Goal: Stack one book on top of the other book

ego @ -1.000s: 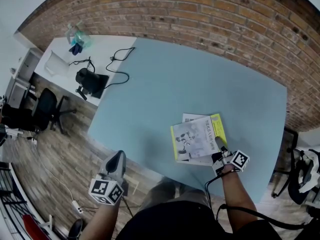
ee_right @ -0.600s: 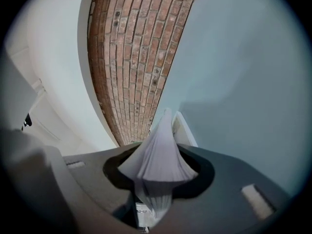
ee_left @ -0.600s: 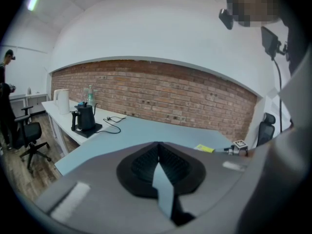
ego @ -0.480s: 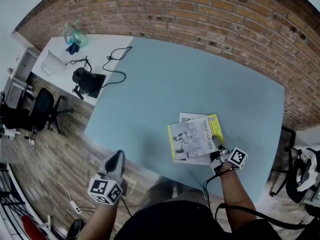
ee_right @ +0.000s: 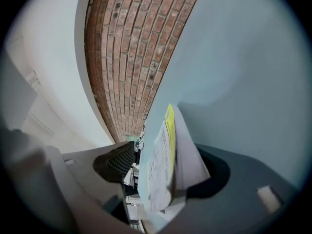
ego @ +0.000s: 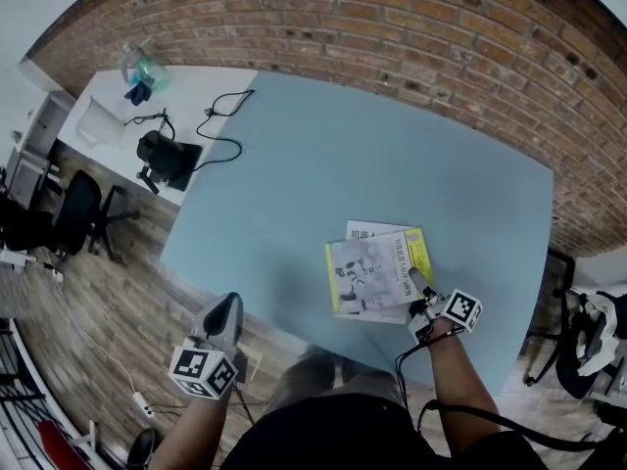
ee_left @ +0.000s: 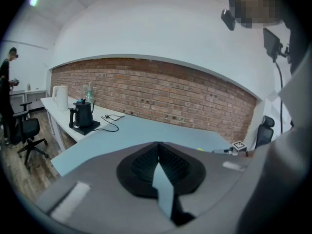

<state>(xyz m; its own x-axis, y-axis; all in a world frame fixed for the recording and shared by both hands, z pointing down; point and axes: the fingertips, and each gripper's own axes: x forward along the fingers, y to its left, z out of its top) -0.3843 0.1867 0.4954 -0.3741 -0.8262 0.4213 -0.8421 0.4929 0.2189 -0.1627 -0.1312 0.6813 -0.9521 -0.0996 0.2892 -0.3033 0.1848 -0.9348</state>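
We find the left claw (ego: 225, 306) clenched and empty, nearest us and well apart from the work. The right claw (ego: 416, 284) has just been opening. It now stands released astride a corner of the top book (ego: 370, 274). That book lies at eleven o'clock from it, resting on the lower book (ego: 364, 230) on the tabletop (ego: 343, 155). We count two books and two claws.

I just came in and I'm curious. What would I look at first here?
The books, one stacked on the other, the top one edged in yellow, lie near the close edge of the big blue table. The right tool has their corner between its jaws, which have just been opening. Behind the table runs a red brick wall.
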